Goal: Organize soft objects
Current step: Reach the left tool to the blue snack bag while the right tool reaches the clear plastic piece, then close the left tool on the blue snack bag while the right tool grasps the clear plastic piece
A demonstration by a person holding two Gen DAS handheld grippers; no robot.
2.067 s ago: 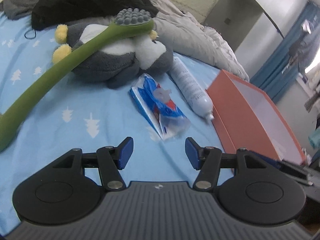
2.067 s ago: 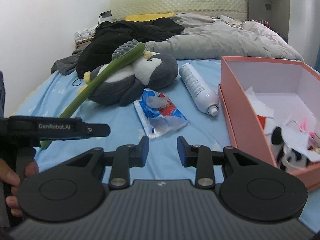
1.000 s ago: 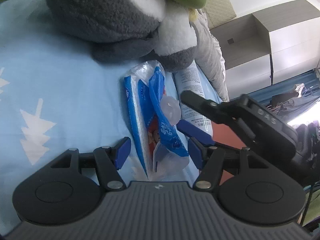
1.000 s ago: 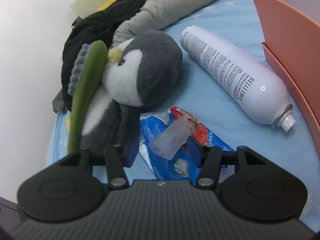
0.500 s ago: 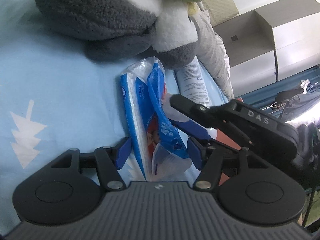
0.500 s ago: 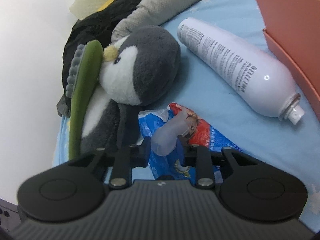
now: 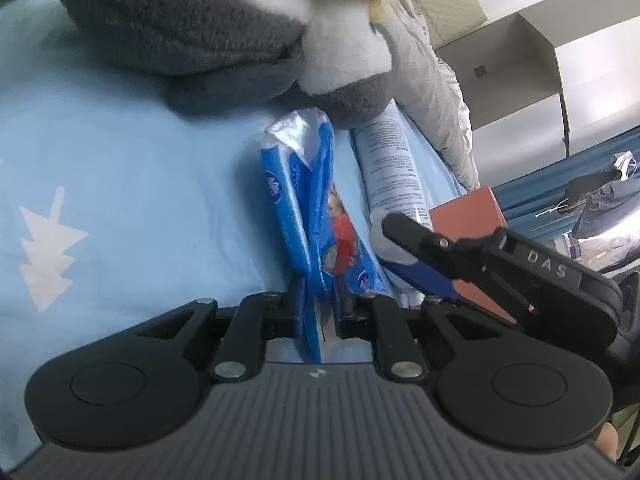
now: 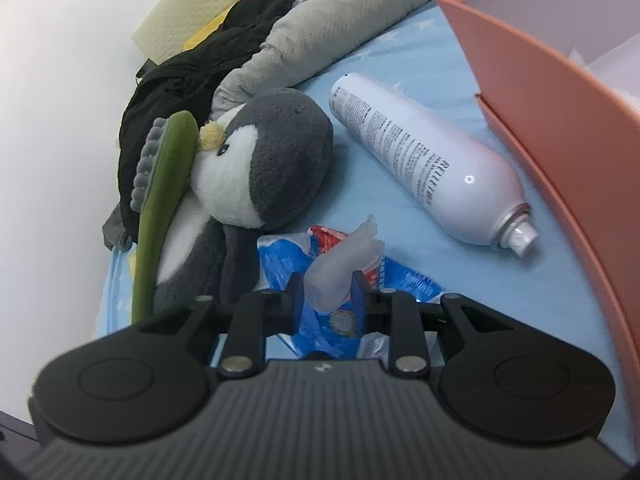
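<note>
Your left gripper (image 7: 318,312), open a moment ago, now pinches the blue tissue pack (image 7: 316,216) lying on the bed sheet (image 7: 120,184); your right gripper (image 8: 326,300) has clamped its translucent flap (image 8: 344,264). Both holds secured, the pack looks ready to lift toward the orange box (image 8: 560,92).

A bedroom at home: blue bedsheet (image 7: 120,168), rumpled grey quilt (image 8: 320,36), padded headboard (image 8: 180,12).

Bed sheet (image 7: 120,184): pale blue, white tree motifs. Penguin plush (image 8: 256,168): grey, white face, yellow beak. Brush (image 8: 160,200): olive green, grey nubs. Tissue pack (image 7: 316,224): blue, red print. Spray bottle (image 8: 424,160): white, black lettering. Box (image 8: 552,92): salmon orange.
</note>
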